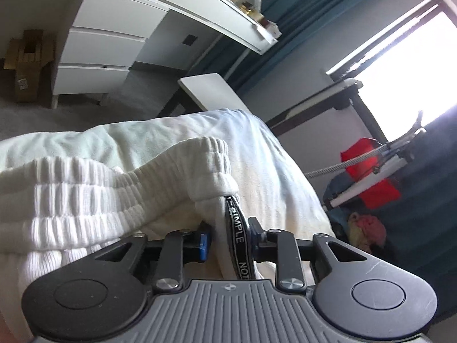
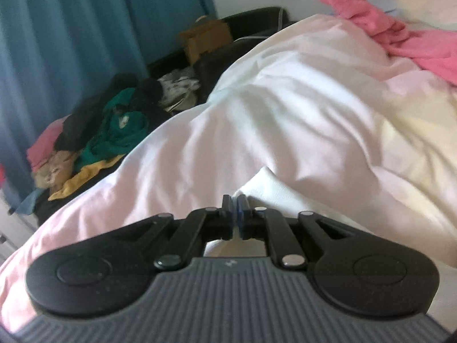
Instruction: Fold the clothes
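Holding the white ribbed garment [image 1: 94,194] by its edge, we have the left gripper [image 1: 228,240] clamped on a fold of the fabric together with a black tape printed with white letters [image 1: 237,237]. The elastic waistband [image 1: 182,160] runs away from those jaws up and to the left, so the garment's long axis lies leftward across the white duvet [image 1: 268,154], not straight ahead. Our right gripper [image 2: 234,214] has its jaws drawn almost together; a corner of white ribbed cloth [image 2: 265,183] sits just beyond its fingertips, and we cannot tell whether any of it is pinched. We judge the fold turns on this: the left hand has the sure hold, so it should carry the edge along the waistband line. A pink garment [image 2: 400,37] lies well apart, up the bed.
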Tool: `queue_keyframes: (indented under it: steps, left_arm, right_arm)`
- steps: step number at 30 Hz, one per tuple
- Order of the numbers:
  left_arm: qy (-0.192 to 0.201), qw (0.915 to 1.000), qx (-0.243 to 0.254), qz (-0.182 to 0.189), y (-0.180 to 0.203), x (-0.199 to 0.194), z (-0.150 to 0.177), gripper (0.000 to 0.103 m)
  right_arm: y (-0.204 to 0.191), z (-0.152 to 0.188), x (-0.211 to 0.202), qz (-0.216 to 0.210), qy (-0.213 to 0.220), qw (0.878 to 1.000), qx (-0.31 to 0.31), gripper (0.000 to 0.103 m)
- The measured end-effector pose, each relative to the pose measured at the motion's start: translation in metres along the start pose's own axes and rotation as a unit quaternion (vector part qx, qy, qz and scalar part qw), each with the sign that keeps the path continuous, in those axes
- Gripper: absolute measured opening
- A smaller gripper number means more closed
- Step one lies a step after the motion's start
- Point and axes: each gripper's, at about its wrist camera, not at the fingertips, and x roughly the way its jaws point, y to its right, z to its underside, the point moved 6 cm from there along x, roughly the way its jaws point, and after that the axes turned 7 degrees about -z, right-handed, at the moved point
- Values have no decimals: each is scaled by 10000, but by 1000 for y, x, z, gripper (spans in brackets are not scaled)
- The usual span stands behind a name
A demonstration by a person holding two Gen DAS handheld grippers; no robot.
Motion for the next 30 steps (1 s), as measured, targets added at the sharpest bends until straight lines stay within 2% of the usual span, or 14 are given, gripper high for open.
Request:
queue_keyframes:
  steps: [2, 3, 4, 5, 7, 9, 11, 13, 14, 17, 19, 22, 25, 30]
  left_arm:
    - [-71, 9999, 89, 91, -1, -9, 2, 43]
    - [-103, 9998, 112, 159, -2, -15, 4, 45]
    - [-125, 9995, 120, 246, -3, -24, 8, 48]
    - [-141, 9992, 145, 335, -5, -34, 13, 51]
    - [-179, 9982, 214, 527, -10, -56, 25, 53]
    - [-261, 9973, 126, 673, -20, -79, 39, 57]
    - [-381, 9975, 1, 600, -35, -100, 51, 66]
    - [-506, 9977, -41, 446, -52, -122, 61, 68]
    - [-547, 9975, -54, 443, -59, -132, 65, 72]
    - [-745, 9960, -183, 455, -82, -153, 72, 80]
    - [-894, 9947, -261, 444, -95, -158, 78, 81]
    - [-1120, 9923, -414, 329, -112, -154, 91, 81]
    - [-1416, 9861, -700, 521, -114, -136, 100, 81]
    - [-1149, 9887, -671, 687, -103, -108, 103, 80]
  right_arm:
    - [4, -5, -9, -279, -143, 9994, 177, 9]
    - [7, -7, -16, -358, -192, 9989, 244, 10]
    - [10, -9, -28, -333, -203, 9989, 273, 16]
    - [12, -10, -41, -352, -206, 9986, 338, 23]
    - [19, -8, -71, -543, -181, 9966, 588, 56]
    - [24, -4, -102, -832, -204, 9928, 838, 69]
    - [28, 6, -135, -1121, -362, 9880, 998, 70]
    - [32, 19, -165, -1405, -564, 9821, 1123, 70]
    - [35, 27, -180, -1556, -646, 9780, 1230, 70]
    - [49, 51, -217, -1941, -869, 9623, 1697, 70]
    - [57, 69, -231, -2129, -1077, 9498, 2023, 70]
    - [67, 96, -240, -2355, -1393, 9314, 2399, 70]
    - [73, 117, -236, -2375, -1598, 9181, 2740, 70]
    - [74, 148, -212, -2337, -1860, 9035, 3073, 69]
